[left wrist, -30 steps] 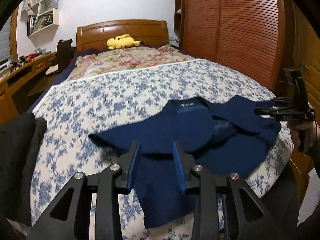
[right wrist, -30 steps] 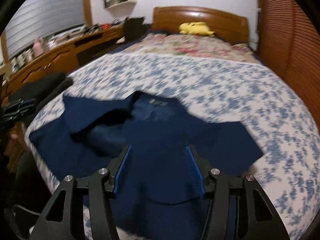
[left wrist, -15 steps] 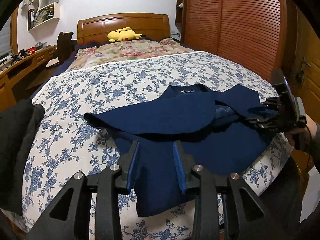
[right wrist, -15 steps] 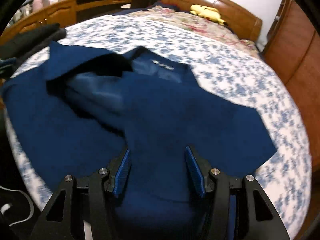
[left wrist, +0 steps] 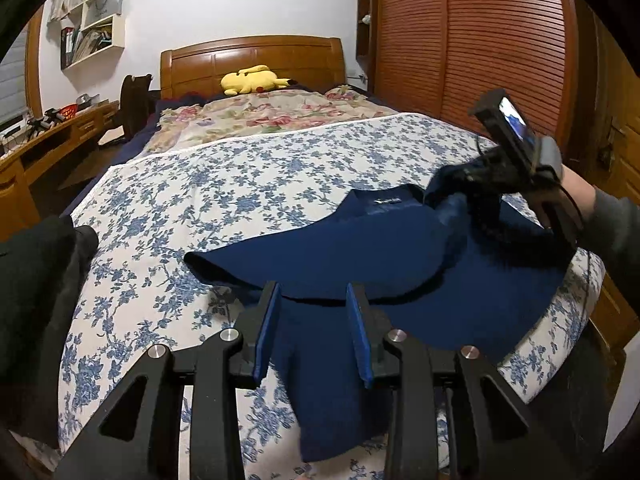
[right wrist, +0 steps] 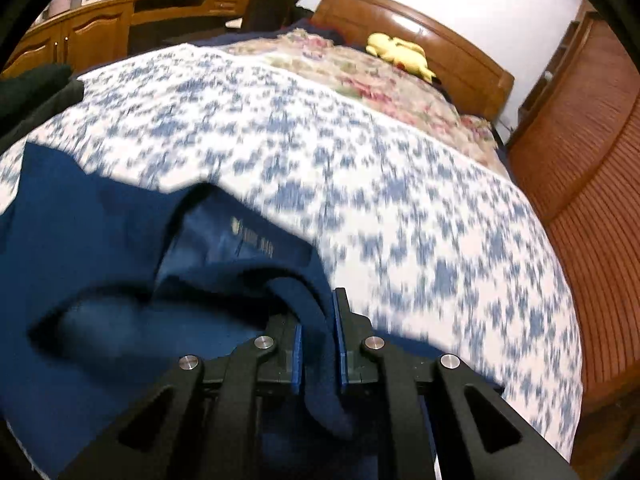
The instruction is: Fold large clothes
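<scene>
Shirt (left wrist: 360, 248): navy, spread on bed (left wrist: 240, 184).
R gripper (right wrist: 318, 332): jaws closing, pinching shirt fold.
L gripper (left wrist: 314, 328): part open, empty, above shirt hem.

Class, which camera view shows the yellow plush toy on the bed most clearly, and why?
The left wrist view: the yellow plush toy lies sharp and near centre against the headboard. The right wrist view shows it smaller and tilted, in a motion-blurred frame.
</scene>
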Action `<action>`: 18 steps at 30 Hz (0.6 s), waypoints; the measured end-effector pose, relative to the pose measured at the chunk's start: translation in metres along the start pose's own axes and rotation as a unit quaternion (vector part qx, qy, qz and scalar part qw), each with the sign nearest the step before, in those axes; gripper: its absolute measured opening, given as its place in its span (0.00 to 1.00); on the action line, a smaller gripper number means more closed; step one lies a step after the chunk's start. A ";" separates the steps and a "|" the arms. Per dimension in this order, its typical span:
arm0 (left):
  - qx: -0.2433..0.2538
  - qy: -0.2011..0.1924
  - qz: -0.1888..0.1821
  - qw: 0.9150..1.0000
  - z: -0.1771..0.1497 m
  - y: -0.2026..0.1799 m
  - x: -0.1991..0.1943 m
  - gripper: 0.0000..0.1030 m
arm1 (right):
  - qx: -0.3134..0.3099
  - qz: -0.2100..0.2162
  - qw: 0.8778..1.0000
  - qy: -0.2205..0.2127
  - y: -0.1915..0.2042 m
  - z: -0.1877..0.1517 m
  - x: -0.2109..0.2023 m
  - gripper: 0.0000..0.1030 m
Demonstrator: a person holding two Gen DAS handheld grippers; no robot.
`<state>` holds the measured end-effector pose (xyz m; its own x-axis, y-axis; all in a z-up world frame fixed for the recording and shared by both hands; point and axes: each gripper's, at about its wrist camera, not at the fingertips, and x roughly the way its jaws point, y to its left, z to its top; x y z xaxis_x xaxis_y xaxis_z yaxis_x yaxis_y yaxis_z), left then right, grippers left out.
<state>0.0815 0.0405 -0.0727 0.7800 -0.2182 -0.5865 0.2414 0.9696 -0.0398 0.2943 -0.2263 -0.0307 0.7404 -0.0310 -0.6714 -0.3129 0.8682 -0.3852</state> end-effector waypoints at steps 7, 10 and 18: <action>-0.010 0.005 0.009 1.000 -0.001 0.013 0.007 0.34 | 0.001 0.007 1.000 -0.010 0.007 0.036 0.033 0.14; -0.010 0.012 0.010 1.000 -0.004 0.014 0.011 0.34 | -0.005 0.005 1.000 -0.015 0.009 0.043 0.038 0.34; -0.012 0.012 0.010 1.000 -0.008 0.014 0.007 0.34 | 0.039 0.051 0.996 -0.057 0.002 0.050 0.011 0.54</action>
<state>0.0862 0.0534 -0.0838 0.7706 -0.1967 -0.6062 0.2117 0.9762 -0.0476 0.3317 -0.2003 -0.0067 0.7709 0.1113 -0.6272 -0.3456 0.9002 -0.2651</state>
